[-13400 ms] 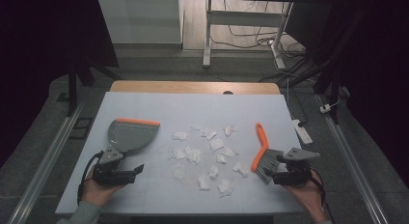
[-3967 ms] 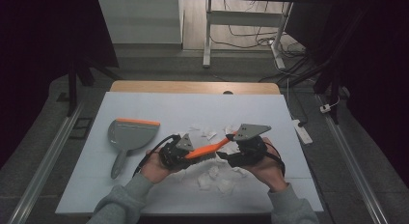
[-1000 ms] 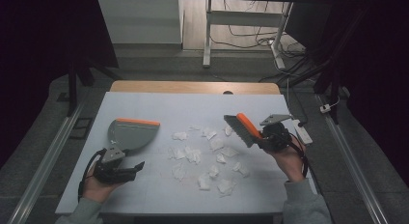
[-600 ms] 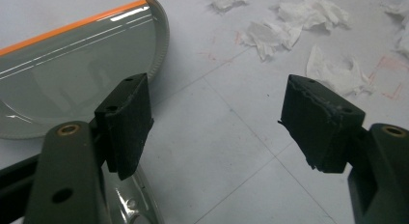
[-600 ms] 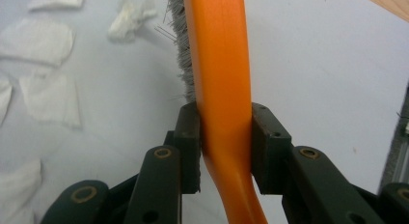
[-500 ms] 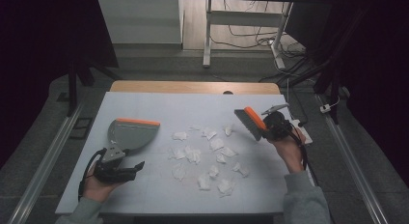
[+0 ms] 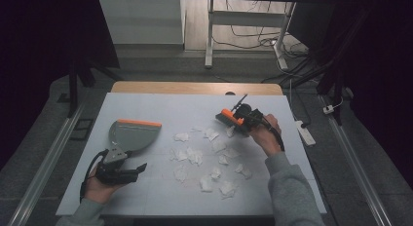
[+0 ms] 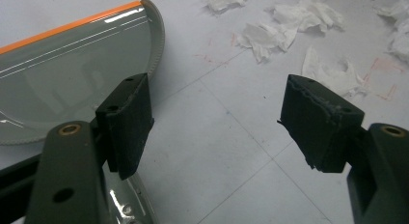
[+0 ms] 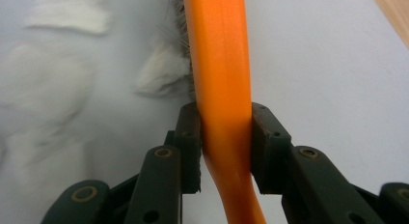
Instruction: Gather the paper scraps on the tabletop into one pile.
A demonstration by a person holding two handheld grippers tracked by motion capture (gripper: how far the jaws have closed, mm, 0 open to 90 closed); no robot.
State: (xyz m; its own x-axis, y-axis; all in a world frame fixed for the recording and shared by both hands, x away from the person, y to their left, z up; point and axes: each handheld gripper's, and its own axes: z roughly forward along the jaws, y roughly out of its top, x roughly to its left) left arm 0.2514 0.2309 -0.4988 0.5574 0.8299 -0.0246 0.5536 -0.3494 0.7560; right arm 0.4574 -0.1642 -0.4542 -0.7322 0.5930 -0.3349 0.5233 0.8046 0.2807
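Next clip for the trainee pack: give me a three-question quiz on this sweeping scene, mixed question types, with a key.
1. True or false: the right gripper is shut on the orange-handled hand brush.
2. Multiple choice: the left gripper is A) open, holding nothing; B) clamped on the dustpan; C) holding paper.
3. Where does the grey plastic dustpan with the orange lip lie relative to the crumpled white paper scraps in the high view?

Key
1. True: both pads press the handle.
2. A.
3. To their left on the white table, in front of the left gripper.
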